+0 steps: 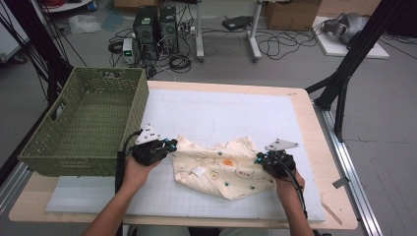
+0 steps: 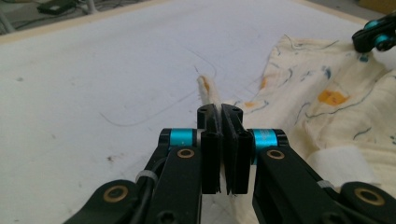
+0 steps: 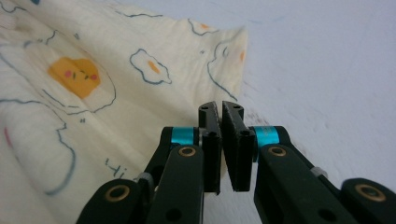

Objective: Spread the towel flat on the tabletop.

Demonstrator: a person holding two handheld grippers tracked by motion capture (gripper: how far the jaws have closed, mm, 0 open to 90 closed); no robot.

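Both the left gripper (image 1: 169, 146) and right gripper (image 1: 259, 159) pinch opposite edges of the cloth (image 1: 219, 167) lying mid-mat (basket (image 1: 88, 123) waits left), so folding seems underway; next, lift together evenly.

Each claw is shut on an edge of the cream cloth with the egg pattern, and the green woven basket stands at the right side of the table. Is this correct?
Not quite. The green woven basket stands at the left side of the table, beside the left claw, as the high view shows. The rest holds: the left claw and the right claw are each shut on an edge of the cream cloth.
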